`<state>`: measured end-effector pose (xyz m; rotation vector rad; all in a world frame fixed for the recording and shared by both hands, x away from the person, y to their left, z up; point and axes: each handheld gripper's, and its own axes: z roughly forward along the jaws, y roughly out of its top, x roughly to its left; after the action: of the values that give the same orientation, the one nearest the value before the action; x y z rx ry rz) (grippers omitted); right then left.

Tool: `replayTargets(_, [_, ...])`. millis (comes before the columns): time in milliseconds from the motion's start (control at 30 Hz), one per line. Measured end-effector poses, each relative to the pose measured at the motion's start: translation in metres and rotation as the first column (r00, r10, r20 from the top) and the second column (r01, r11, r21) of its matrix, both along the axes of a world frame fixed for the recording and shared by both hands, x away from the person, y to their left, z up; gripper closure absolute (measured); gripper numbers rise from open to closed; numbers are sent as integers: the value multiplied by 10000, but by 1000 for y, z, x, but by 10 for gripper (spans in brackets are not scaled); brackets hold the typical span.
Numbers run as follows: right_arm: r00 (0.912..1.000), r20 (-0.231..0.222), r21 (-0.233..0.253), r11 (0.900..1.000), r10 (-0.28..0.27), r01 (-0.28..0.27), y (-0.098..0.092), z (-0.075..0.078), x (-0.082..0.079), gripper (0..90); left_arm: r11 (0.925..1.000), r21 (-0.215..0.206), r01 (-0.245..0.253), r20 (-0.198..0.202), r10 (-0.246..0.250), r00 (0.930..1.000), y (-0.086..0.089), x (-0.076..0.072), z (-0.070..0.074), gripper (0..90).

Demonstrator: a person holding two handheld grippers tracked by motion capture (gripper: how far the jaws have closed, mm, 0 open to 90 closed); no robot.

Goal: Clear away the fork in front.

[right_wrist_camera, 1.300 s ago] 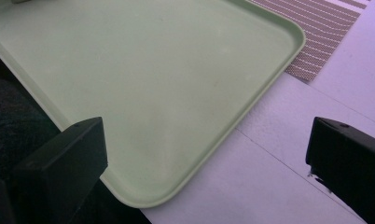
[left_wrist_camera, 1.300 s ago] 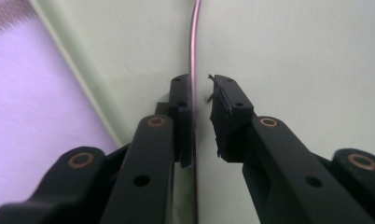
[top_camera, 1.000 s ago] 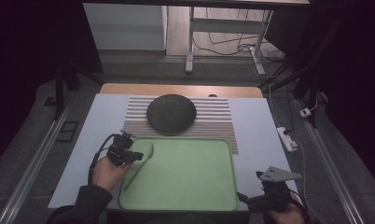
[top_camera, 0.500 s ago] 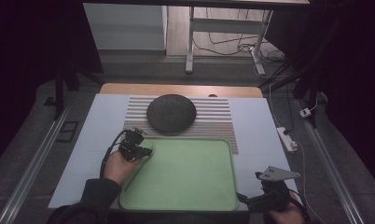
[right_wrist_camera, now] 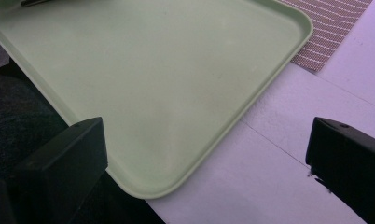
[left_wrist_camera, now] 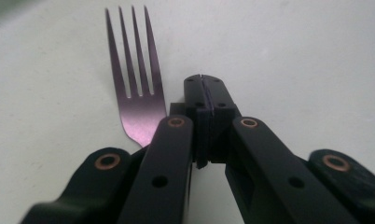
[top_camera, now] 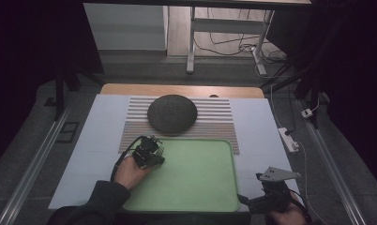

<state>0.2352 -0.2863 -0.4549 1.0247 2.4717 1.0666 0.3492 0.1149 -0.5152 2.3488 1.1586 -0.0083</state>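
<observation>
The left gripper (top_camera: pixel 151 152) is seen over the green tray's (top_camera: pixel 196 192) far-left corner, its 2 jaws pressed together with nothing visible between them. A 4-tined fork (left_wrist_camera: pixel 135 79) lies on the tray just beside them. The right gripper (top_camera: pixel 271 199) is held wide open, empty, at the tray's near-right corner.

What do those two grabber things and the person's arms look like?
Both are black. The left gripper has two flat black jaws with copper-coloured rivets and small round holes, and a black cable loops from it. The right gripper carries a grey three-cornered plate on top. The person wears a dark sleeve on the left arm.
</observation>
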Motion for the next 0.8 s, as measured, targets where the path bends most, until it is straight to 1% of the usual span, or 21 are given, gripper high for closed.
replayTargets(33, [10000,-2,-7,10000,28,-28,0,0,0,0,10000,47,-84,19,83,10000,0,1,0,889])
replayTargets(100, [10000,-45,-16,10000,63,-63,0,0,1,0,9993,283,-232,244,225,9994,2,2,1,889])
replayTargets(133, [9999,-61,-29,10000,80,-81,0,-1,1,0,9992,294,-266,257,259,9993,3,3,1,889])
replayTargets(200, [9999,-69,-50,9999,119,-119,0,-1,1,0,9989,220,-421,229,416,9989,7,4,0,889])
replayTargets(267, [9999,-85,-99,9999,120,-120,0,-1,1,0,9981,231,-565,191,560,9982,12,6,0,889])
replayTargets(500, [9998,-144,-11,9999,165,-165,0,-1,1,0,9930,236,-1158,66,1156,9933,31,12,0,889])
replayTargets(633, [9997,-151,-1,9998,182,-182,0,-1,1,0,9902,295,-1364,41,1364,9906,39,14,0,888])
replayTargets(700, [9997,-168,-76,9998,202,-203,0,-1,1,0,9885,328,-1478,29,1478,9890,43,15,0,889])
replayTargets(800, [9996,-162,-97,9997,227,-228,1,-1,1,0,9863,292,-1627,-4,1627,9867,49,16,0,888])
